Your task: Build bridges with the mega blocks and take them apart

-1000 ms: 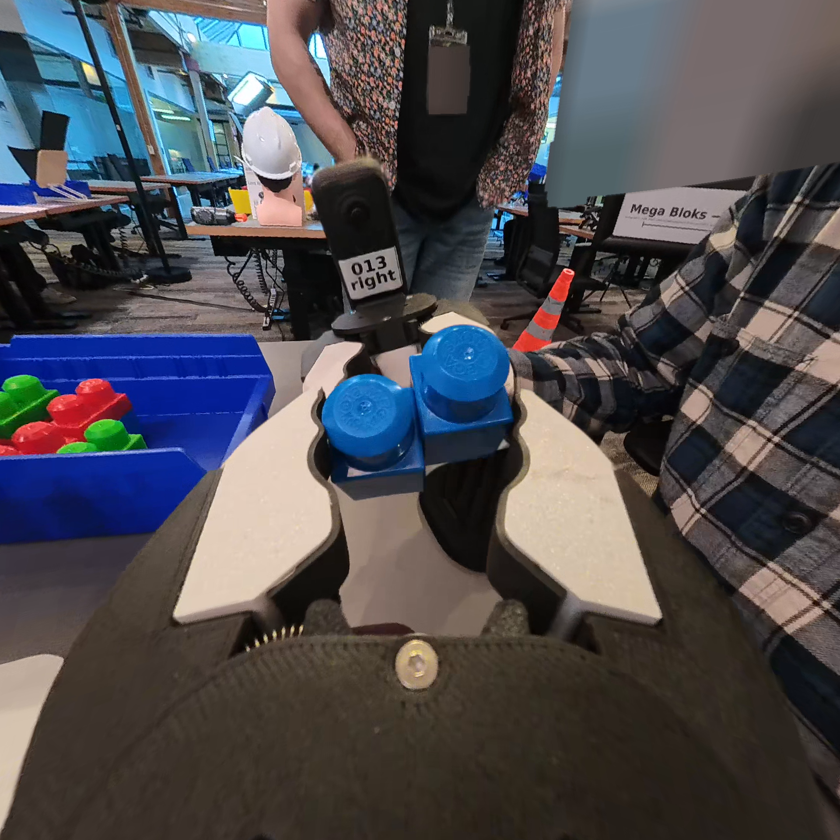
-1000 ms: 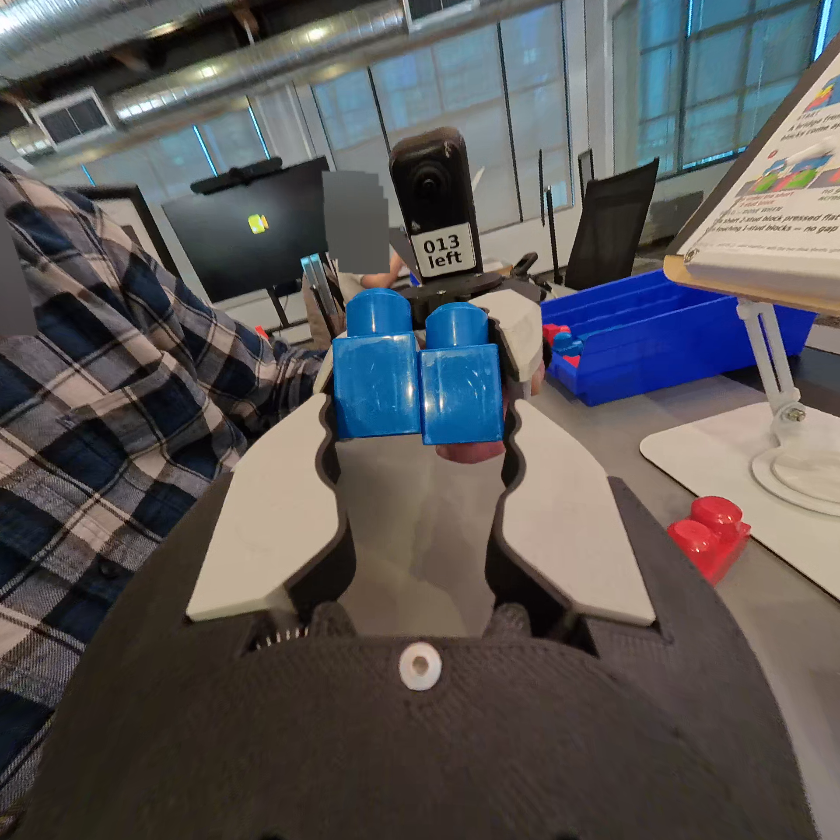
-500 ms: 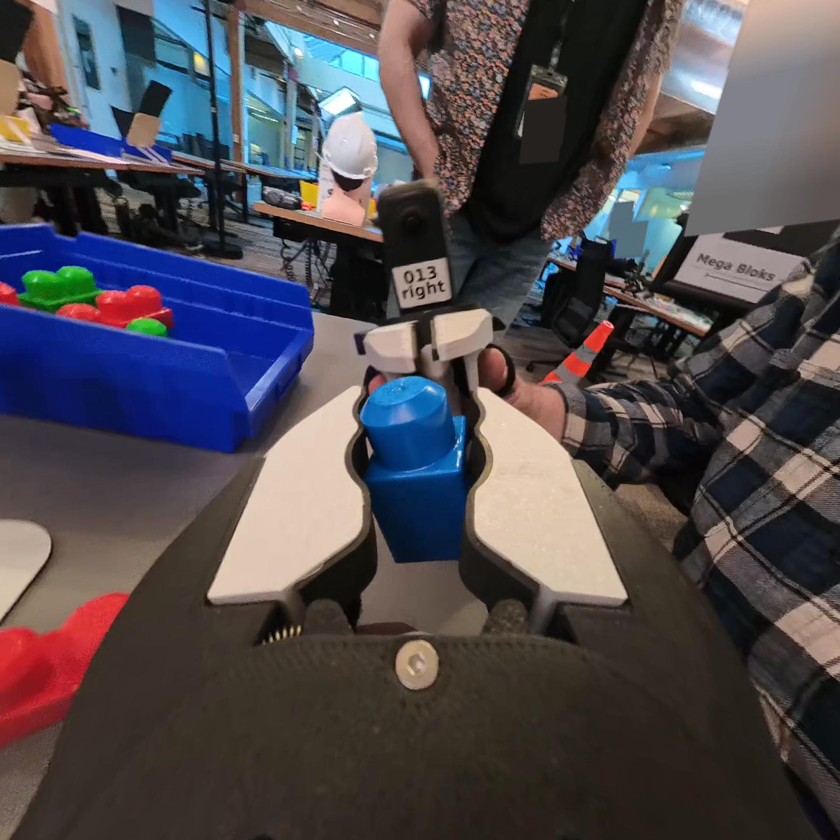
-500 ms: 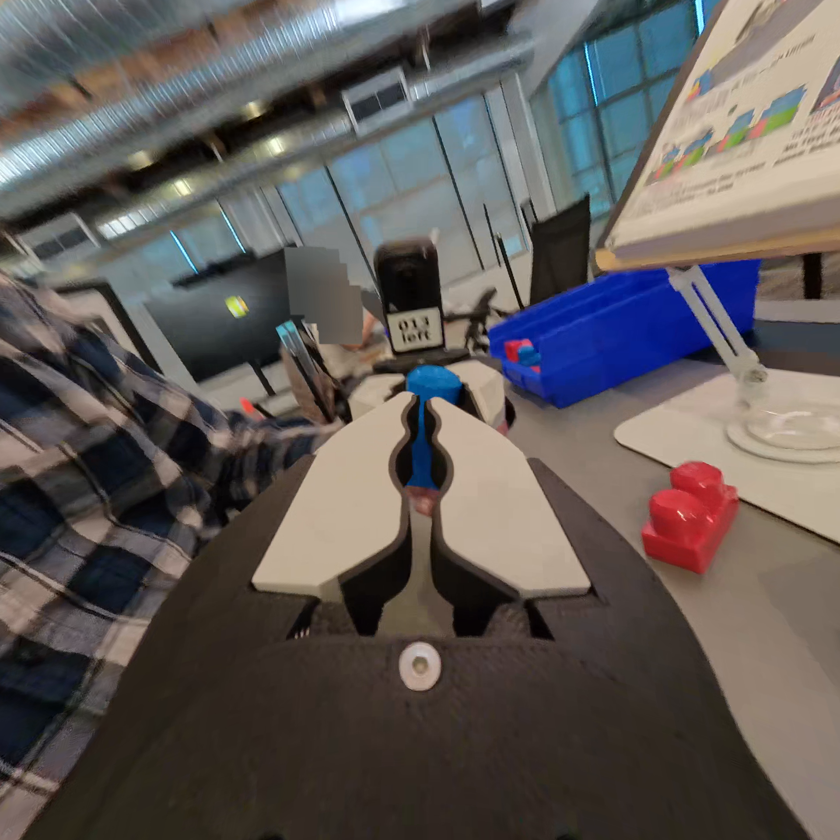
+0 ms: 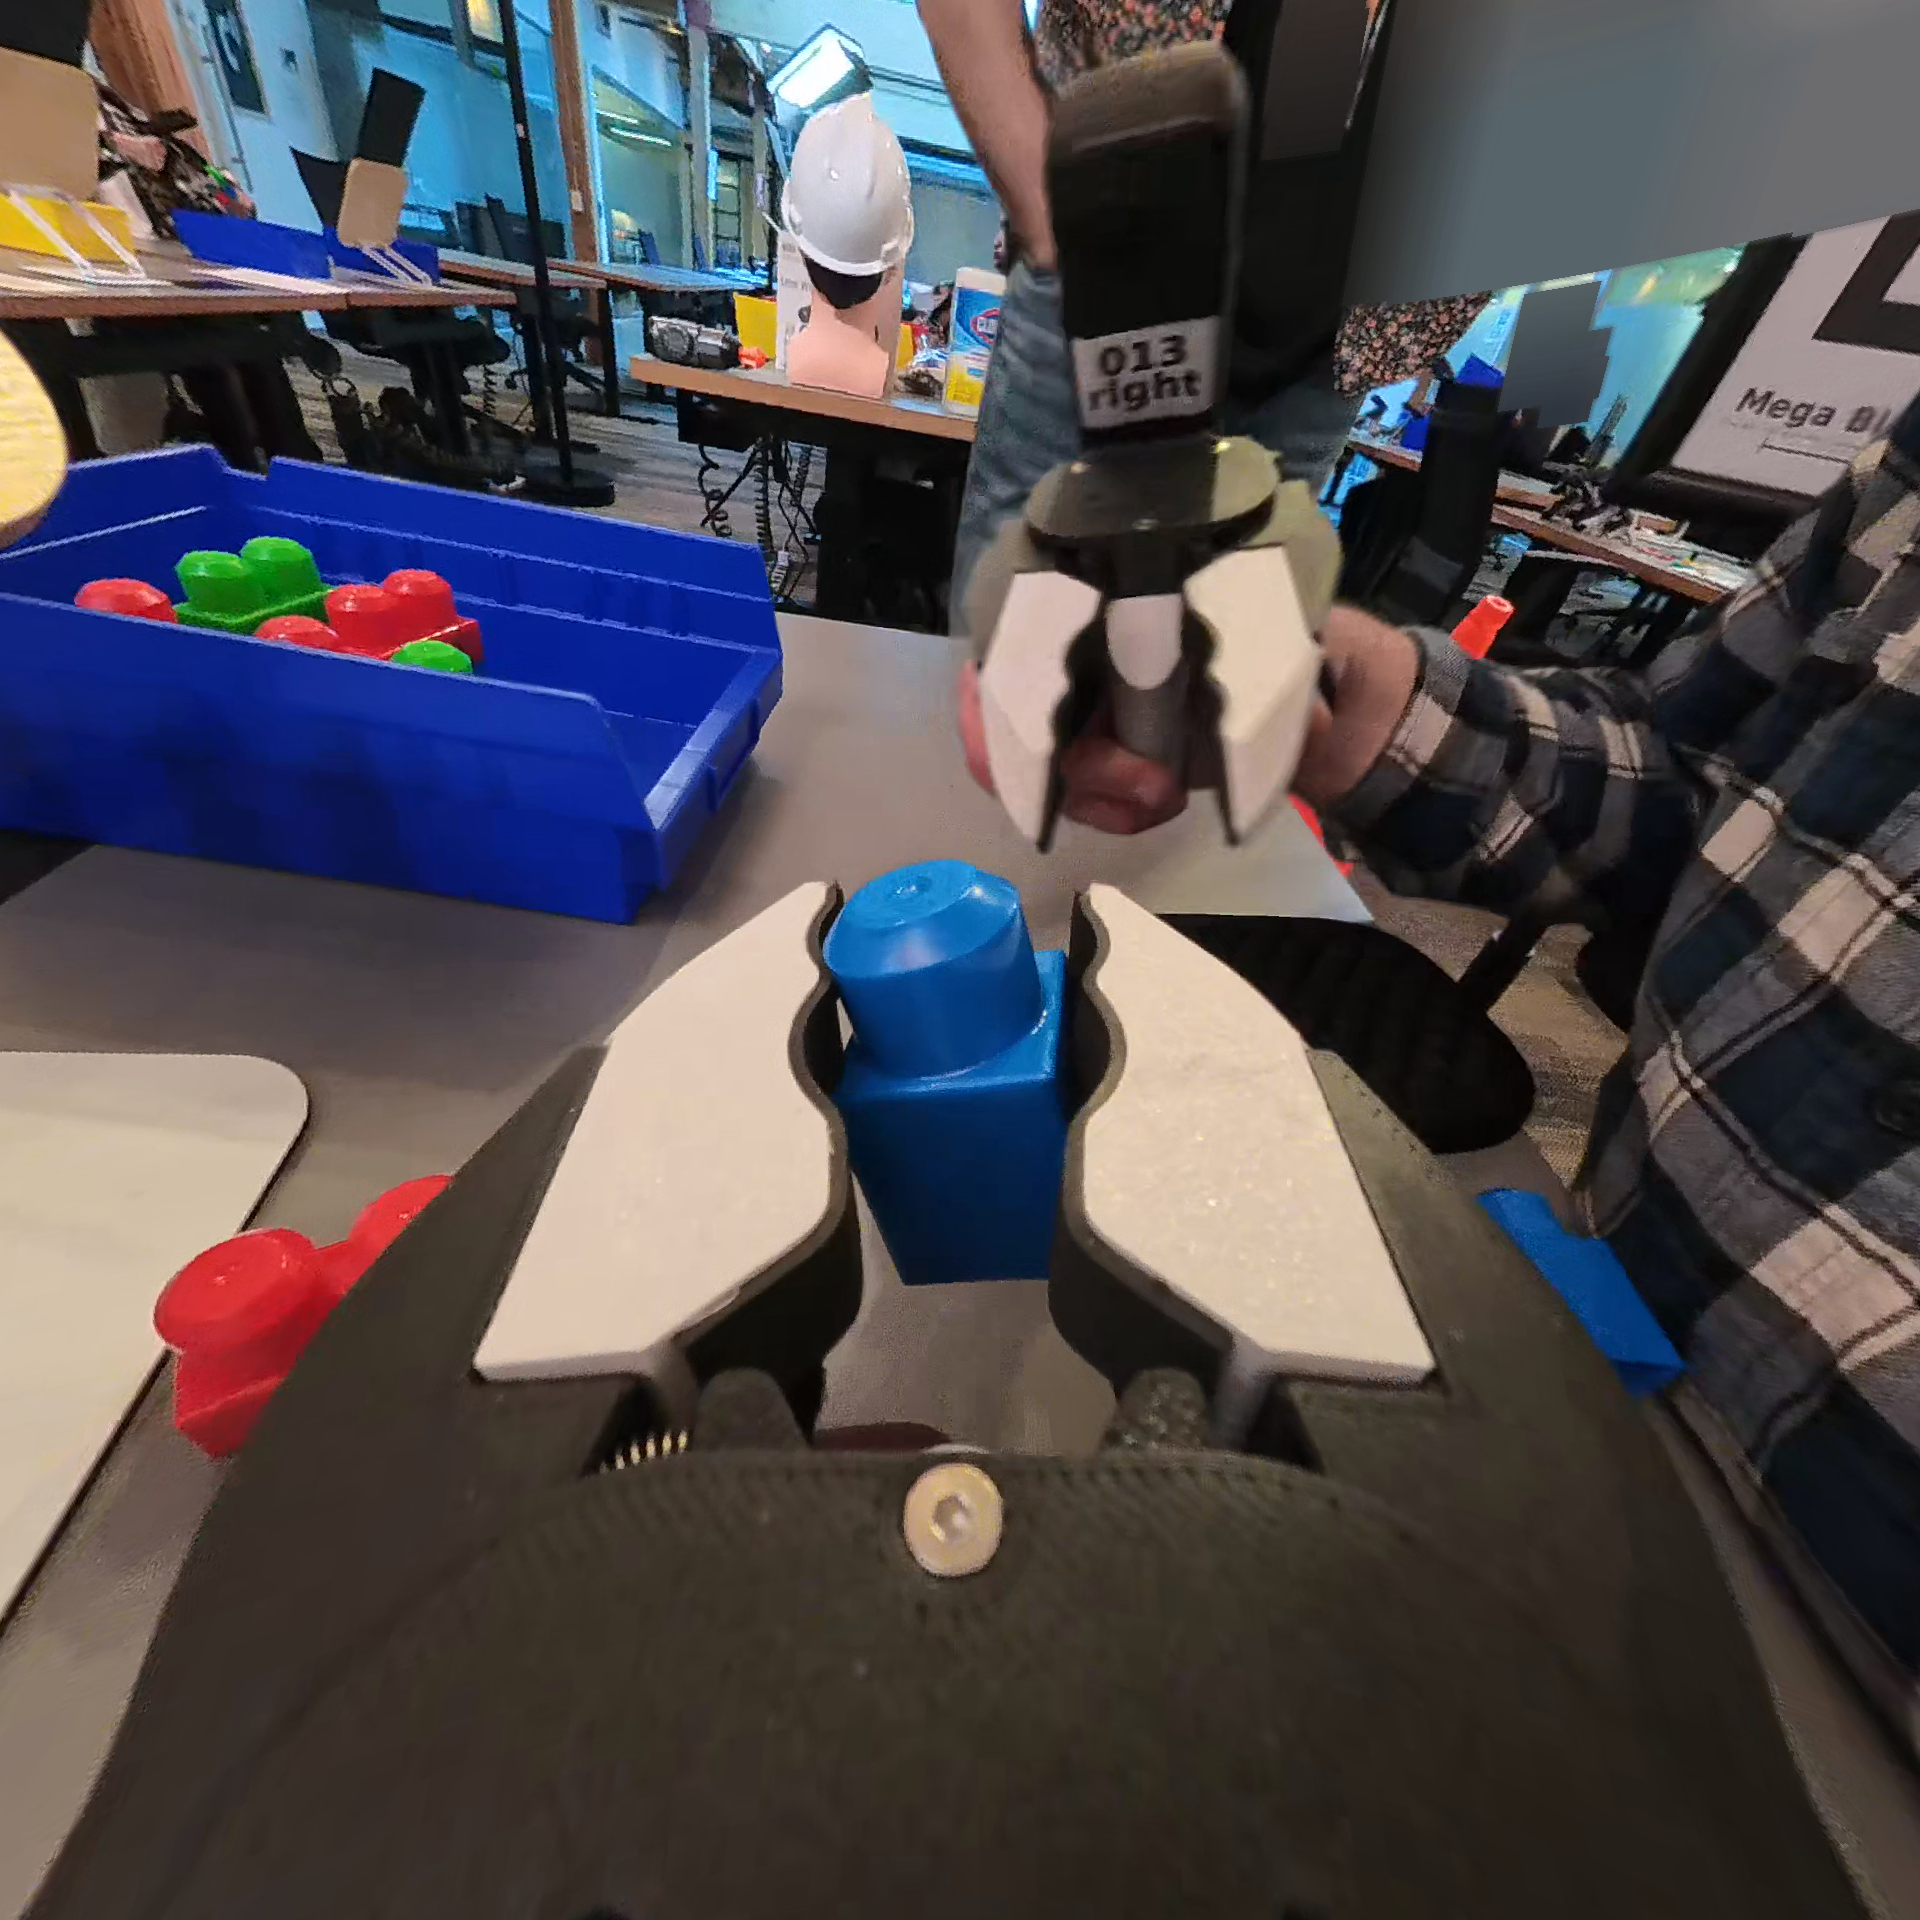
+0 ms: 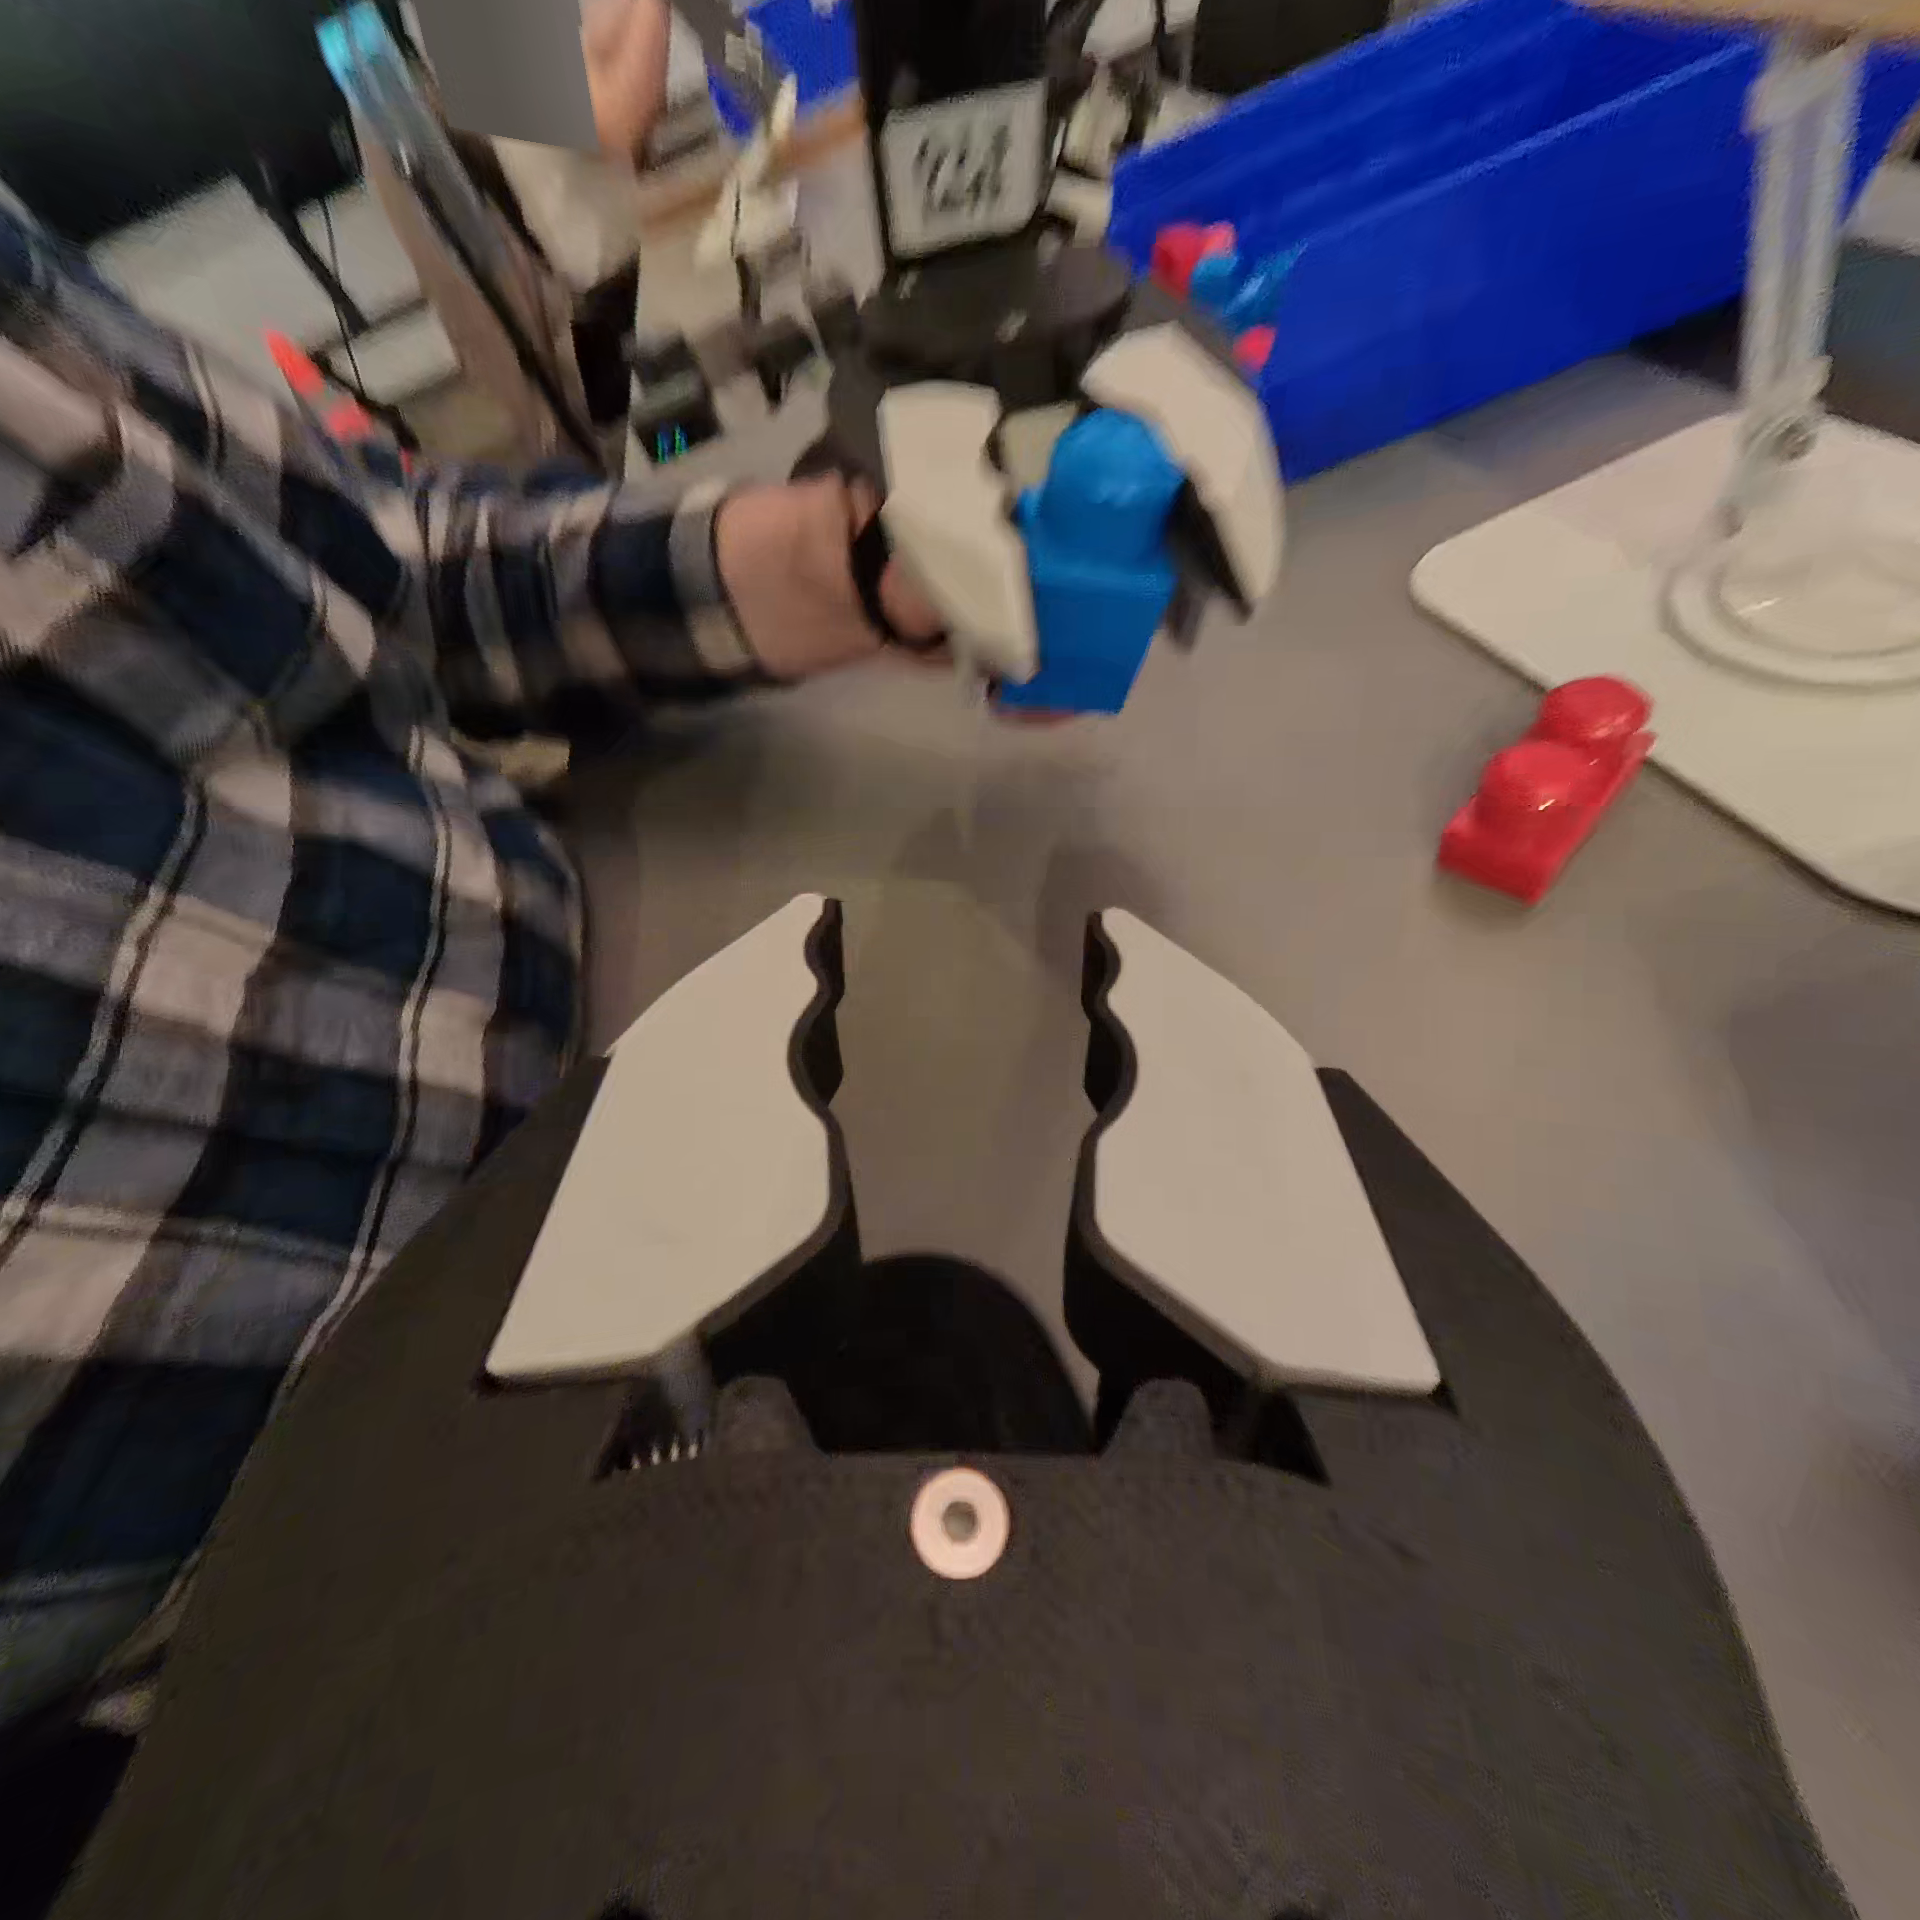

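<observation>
Jaws on the left gripper (image 5: 951, 914) are clamped on a single-stud blue block (image 5: 951, 1101), both white pads pressed to its square body, round stud poking forward past the tips, block tilted a bit. It's held in the air above the grey table (image 5: 416, 997); the right wrist view confirms it, same blue block (image 6: 1091, 561) pinched between the white fingers above the surface. Right gripper (image 6: 961, 925) jaws stand partly apart with nothing between them, only bare table seen through the gap; in the left view it hangs just beyond the block, tips pointing down, not touching it. Room to move: smooth matte table is free between the two grippers. Far table edge runs right behind the right gripper. Blue plastic bin (image 5: 665, 790) sits to the left near that edge, hard straight walls, low front lip, red and green blocks (image 5: 312, 613) piled inside. Glossy red two-stud block (image 6: 1548, 795) lies on the table, touching or just beside the rounded corner of a flat white mat (image 6: 1558, 582); same block shows low-left in the left view, partly behind the gripper body. Clear stand base (image 6: 1787, 613) rests on the mat. Gripper bodies are black with a rough printed texture, fingers flat white with wavy black inner edges. Plaid sleeve (image 5: 1714, 831) crowds the right side.
</observation>
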Demonstrator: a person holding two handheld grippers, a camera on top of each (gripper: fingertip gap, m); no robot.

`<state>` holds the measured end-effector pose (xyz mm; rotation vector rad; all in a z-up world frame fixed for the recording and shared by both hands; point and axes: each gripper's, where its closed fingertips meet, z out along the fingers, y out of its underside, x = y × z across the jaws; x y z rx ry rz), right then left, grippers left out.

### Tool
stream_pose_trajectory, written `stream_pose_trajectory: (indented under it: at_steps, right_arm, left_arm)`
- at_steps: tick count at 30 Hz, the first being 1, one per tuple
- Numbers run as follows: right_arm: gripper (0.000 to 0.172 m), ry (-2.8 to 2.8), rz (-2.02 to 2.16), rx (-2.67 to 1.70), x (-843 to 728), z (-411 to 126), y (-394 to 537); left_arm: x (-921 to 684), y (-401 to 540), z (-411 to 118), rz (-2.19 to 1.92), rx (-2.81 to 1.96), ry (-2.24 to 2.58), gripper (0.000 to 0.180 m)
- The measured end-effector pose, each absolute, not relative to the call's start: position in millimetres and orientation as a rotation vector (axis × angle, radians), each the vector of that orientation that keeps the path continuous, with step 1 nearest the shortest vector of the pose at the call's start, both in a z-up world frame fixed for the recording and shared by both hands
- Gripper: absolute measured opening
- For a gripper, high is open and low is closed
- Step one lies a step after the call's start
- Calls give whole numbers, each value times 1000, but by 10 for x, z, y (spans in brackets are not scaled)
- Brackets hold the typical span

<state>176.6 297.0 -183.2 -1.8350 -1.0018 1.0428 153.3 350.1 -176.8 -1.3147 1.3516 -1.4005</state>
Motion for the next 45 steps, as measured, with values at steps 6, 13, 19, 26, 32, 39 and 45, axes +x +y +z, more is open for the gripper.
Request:
stream_pose_trajectory:
  at_steps: [6, 13, 19, 26, 32, 39, 45]
  right_arm:
    - [67, -1329, 741, -2008, 1628, -2311, 2199]
    - [80, -1503, 561, -2091, 1408, -2656, 1812]
    - [65, -1556, 493, -2142, 1292, -2834, 1711]
    - [31, -1538, 442, -2180, 1257, -2909, 1777]
    - [31, -1507, 246, -2147, 1426, -2586, 2161]
    - [31, -1921, -572, -2025, 1905, -2337, 3012]
    - [30, -2364, -1124, -1762, 1983, -2582, 3479]
  left_arm:
    - [1455, 3465, -1671, -1313, -1293, 1387, 40]
    - [1419, 3381, -1741, -1169, -1321, 1468, 40]
    - [1319, 3261, -1602, -1169, -1273, 1465, 40]
    - [1215, 3299, -1372, -1155, -1218, 1446, 40]
    - [1126, 3420, -1269, -1098, -1222, 1428, 40]
    - [974, 3690, -1207, -1037, -1262, 1376, 40]
    - [845, 3970, -1297, -1026, -1329, 1308, 40]
